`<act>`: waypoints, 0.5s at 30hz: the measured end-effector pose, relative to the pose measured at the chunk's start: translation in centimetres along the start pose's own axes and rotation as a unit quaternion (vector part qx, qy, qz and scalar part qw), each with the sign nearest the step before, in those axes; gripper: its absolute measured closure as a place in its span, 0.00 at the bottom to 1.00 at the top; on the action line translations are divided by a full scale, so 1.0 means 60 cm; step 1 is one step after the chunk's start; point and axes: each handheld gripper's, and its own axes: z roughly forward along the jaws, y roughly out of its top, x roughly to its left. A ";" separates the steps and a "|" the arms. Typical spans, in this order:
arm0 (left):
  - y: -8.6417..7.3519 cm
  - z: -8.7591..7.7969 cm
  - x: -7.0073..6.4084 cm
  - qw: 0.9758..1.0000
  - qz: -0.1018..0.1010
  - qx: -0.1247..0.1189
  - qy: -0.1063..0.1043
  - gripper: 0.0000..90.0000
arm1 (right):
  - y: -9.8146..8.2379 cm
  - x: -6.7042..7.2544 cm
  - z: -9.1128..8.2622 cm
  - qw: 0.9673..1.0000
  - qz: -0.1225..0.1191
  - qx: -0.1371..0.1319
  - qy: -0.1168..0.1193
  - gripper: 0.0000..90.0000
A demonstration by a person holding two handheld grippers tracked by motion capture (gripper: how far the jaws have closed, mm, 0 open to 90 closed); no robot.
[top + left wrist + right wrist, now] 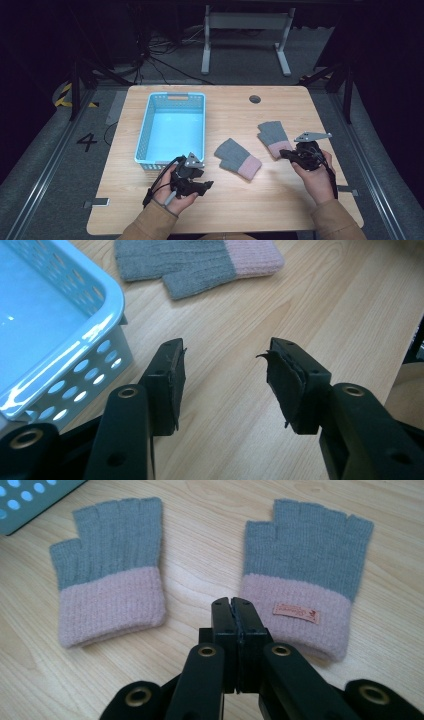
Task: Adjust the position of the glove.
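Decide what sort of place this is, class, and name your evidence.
Probably a lab or recording station: a wooden table stands on grey floor marked with a painted 4, with cables trailing behind and darkness around.

— Where does the basket sit?
— On the table, around ten o'clock from its middle.
— And the gloves?
— One fingerless glove lies at centre; the other glove at two o'clock from it, well apart from the basket.

Light wooden table, my work surface: a dark round hole sits near its far edge. Light blue plastic basket with perforated walls stands on my left half, long side running away from me. Beyond the table, a white metal frame on grey floor.
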 end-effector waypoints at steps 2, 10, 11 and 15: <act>0.000 0.001 -0.001 1.000 0.002 0.004 -0.003 0.56 | 0.002 0.004 -0.002 1.000 -0.001 -0.006 0.008 1.00; 0.002 0.001 0.001 1.000 -0.001 0.005 -0.005 0.53 | 0.023 0.017 0.001 1.000 -0.008 -0.013 0.017 0.85; 0.002 0.001 0.001 1.000 -0.003 0.004 -0.005 0.53 | 0.028 0.019 0.004 1.000 -0.006 -0.012 0.020 0.82; 0.002 0.001 0.002 1.000 -0.002 0.005 -0.010 0.53 | 0.046 0.030 0.016 1.000 -0.006 -0.004 0.029 0.73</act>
